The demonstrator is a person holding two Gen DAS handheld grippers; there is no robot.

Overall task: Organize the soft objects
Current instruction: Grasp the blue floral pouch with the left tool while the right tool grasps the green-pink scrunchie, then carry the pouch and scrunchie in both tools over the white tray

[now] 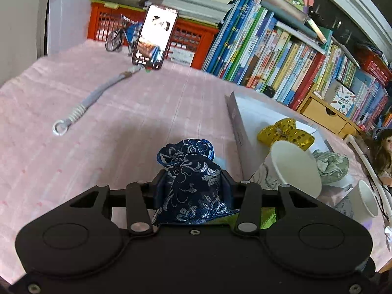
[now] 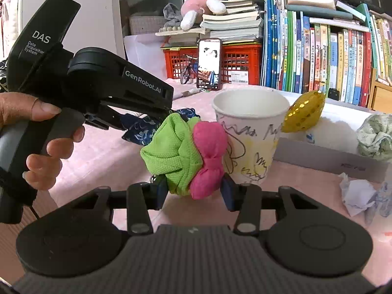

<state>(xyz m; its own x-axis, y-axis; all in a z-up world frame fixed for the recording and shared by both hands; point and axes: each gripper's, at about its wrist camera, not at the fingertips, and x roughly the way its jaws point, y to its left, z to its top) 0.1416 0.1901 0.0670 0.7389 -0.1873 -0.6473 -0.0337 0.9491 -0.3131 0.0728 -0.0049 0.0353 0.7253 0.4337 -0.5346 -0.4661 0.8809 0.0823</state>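
Navy brocade pouch (image 1: 193, 183) clamped in my left tool (image 1: 193, 183), off the pink bench (image 1: 110, 147) — green-pink fabric bundle (image 2: 186, 156) clamped in my right tool (image 2: 193, 188). Scribbled paper cup (image 2: 250, 132) sits just behind the bundle, mouth up; right hand is nearer.

left gripper (image 2: 156, 112) marked DAS, GenRobot.AI

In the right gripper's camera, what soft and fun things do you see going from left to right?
Hand → green and pink bow → paper cup → gold bow → green scrunchie.
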